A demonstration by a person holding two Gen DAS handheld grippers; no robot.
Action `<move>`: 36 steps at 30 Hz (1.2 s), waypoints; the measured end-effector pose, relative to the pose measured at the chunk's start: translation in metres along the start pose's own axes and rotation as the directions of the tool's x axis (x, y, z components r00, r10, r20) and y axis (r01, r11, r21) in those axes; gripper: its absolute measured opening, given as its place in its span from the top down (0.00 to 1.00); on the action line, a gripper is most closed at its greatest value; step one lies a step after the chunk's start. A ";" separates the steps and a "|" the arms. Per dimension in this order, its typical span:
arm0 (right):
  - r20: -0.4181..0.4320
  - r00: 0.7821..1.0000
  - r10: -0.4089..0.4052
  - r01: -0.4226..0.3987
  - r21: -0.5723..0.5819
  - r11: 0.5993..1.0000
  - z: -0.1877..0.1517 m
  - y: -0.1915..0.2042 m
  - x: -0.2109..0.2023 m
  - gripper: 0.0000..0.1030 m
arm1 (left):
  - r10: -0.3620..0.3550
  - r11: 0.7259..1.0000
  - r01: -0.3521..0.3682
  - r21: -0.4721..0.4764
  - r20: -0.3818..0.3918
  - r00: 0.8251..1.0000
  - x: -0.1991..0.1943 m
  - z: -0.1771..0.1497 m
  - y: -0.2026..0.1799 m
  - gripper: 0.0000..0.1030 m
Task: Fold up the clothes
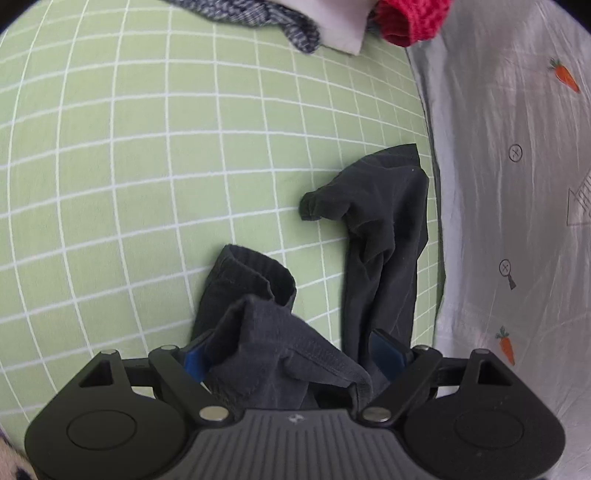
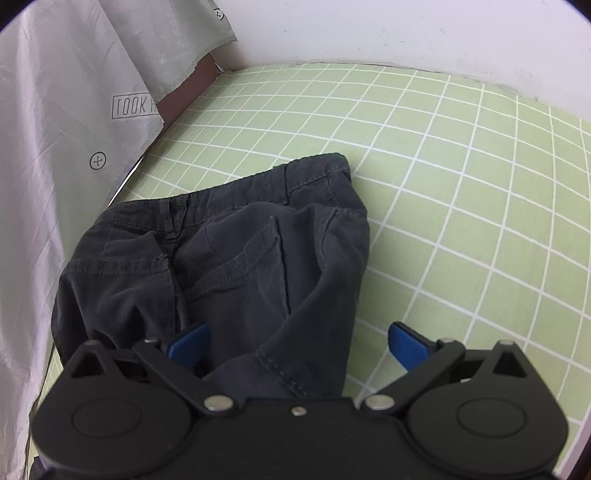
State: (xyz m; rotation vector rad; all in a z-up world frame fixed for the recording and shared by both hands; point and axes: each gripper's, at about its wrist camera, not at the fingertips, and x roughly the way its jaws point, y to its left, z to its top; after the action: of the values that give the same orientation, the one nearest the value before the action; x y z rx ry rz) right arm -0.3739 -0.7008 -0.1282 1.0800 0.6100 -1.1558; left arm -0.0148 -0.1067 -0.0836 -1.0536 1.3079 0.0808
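The left tongs (image 1: 291, 360) stand spread, with dark trouser cloth bunched between the 2 blue pads but not pinched. From them, 1 trouser leg (image 1: 384, 236) runs toward 1 o'clock along the edge of the green checked sheet (image 1: 147, 147), its hem curling toward 10 o'clock; a second cuff (image 1: 255, 273) opens just ahead at 11 o'clock. The grey printed cloth (image 1: 517, 184) borders the sheet from 1 to 5 o'clock, touching the leg's outer side. At 12 o'clock lie a grey knit (image 1: 258, 14) and a red knit (image 1: 413, 18), well apart from the trousers. The right tongs (image 2: 295, 345) are also spread, a hem draped between them. The trousers (image 2: 221, 240) lie waistband at 12 o'clock. Open sheet stretches from 1 to 4 o'clock up to the white wall (image 2: 406, 29).
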 end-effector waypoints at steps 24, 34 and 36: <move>-0.170 0.980 0.105 -0.097 0.054 0.994 0.012 0.022 0.032 0.65 | 0.047 0.937 -0.092 0.336 0.141 0.989 0.013 0.023 -0.038 0.96; -0.045 0.950 0.309 -0.310 -0.011 0.951 0.046 0.103 0.010 0.94 | -0.057 0.882 -0.062 0.468 0.236 0.970 0.019 0.080 -0.147 0.96; 0.014 0.928 0.373 -0.372 -0.040 0.927 0.055 0.117 -0.012 0.94 | -0.104 0.871 -0.031 0.490 0.247 0.963 0.013 0.085 -0.166 0.96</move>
State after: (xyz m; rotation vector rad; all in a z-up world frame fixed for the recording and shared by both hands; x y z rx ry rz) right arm -0.2761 -0.7436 -0.0546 1.0947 0.3848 -0.8199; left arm 0.1503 -0.1496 -0.0071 -0.6033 0.9869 -0.1325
